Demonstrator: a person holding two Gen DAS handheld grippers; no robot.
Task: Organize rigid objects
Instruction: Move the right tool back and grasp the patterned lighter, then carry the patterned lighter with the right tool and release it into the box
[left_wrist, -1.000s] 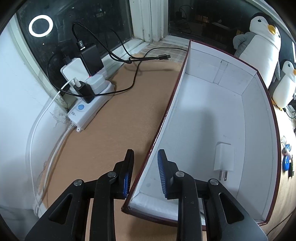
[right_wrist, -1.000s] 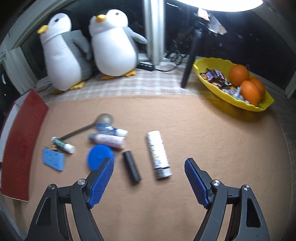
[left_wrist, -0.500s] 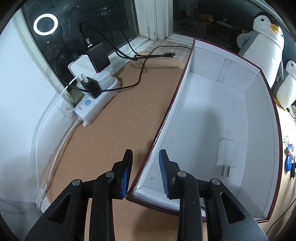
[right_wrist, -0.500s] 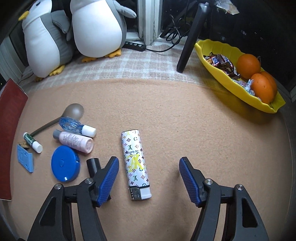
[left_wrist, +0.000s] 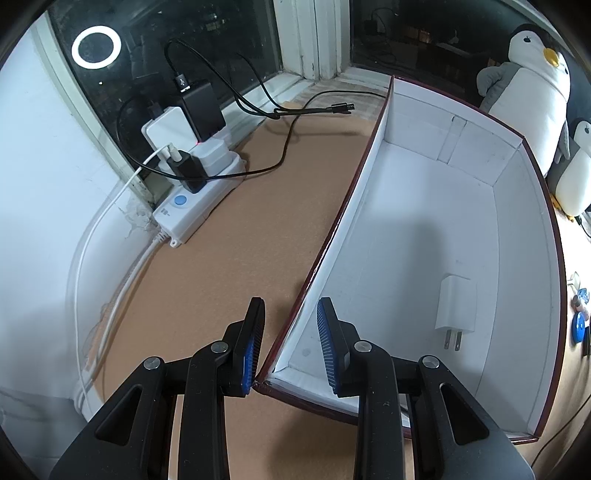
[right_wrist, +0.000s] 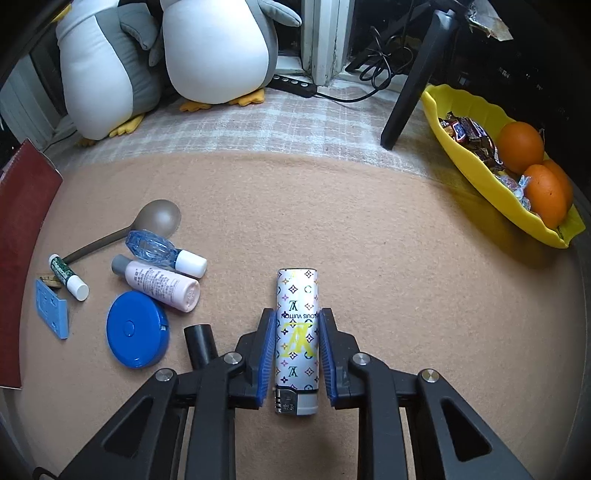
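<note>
In the right wrist view my right gripper (right_wrist: 297, 325) is shut on a white patterned lighter (right_wrist: 297, 328) lying on the tan mat, pads against both its sides. Left of it lie a black cylinder (right_wrist: 200, 345), a blue round case (right_wrist: 136, 339), a pink bottle (right_wrist: 159, 283), a clear blue bottle (right_wrist: 162, 251), a spoon (right_wrist: 147, 225), a lip balm (right_wrist: 68, 277) and a blue card (right_wrist: 52, 308). In the left wrist view my left gripper (left_wrist: 290, 314) straddles the near left wall of a white-lined box (left_wrist: 354, 206), slightly open. A white charger (left_wrist: 456, 308) lies inside.
A power strip (left_wrist: 195, 188) with plugs and cables sits by the window left of the box. Two plush penguins (right_wrist: 207, 51) stand at the back. A yellow fruit tray (right_wrist: 495, 155) with oranges is at the right, beside a black stand leg (right_wrist: 410, 92).
My right gripper moved forward over the lighter and closed its fingers onto it. My left gripper stayed at the box wall, with the view shifting slightly.
</note>
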